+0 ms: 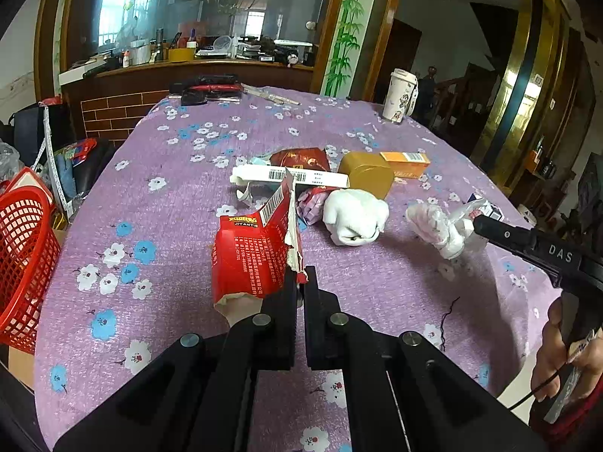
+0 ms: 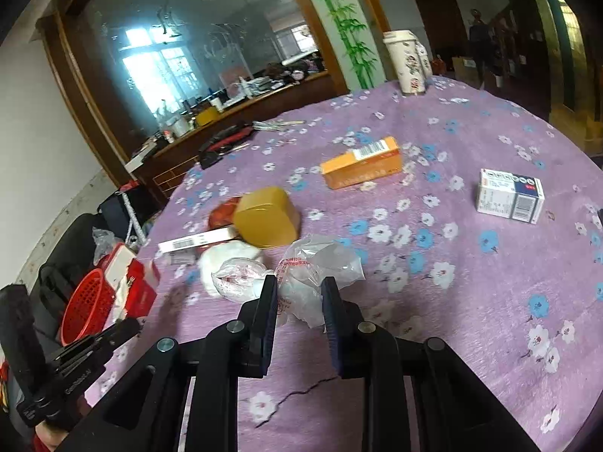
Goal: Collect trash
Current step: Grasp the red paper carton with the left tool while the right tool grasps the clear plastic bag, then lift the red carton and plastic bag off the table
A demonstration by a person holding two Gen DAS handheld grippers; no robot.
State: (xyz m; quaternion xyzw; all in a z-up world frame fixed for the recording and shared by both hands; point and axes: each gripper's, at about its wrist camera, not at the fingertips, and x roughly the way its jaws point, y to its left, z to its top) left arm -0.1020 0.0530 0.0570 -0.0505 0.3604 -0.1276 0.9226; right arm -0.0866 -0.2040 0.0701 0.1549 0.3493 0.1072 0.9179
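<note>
**Trash pickup: two pieces in hand, most of the pile still on the table**

Left gripper (image 1: 299, 277) is pinched tight on the torn red carton (image 1: 250, 254), lifted off the purple tablecloth (image 1: 169, 196), with the red basket (image 1: 22, 248) off to its left. Right gripper (image 2: 299, 288) has narrowed onto a crumpled plastic bag (image 2: 320, 263). Nothing visible in the basket from here. Still left: gold box (image 2: 267, 216), orange box (image 2: 361, 167), white-and-blue box (image 2: 510, 196), white wad (image 1: 356, 216), long white box (image 1: 290, 175).

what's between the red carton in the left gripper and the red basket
Nothing visible. The left gripper is shut on the torn red carton, held above the table. The red basket sits off the table's left edge, and only bare tablecloth shows between them.
</note>
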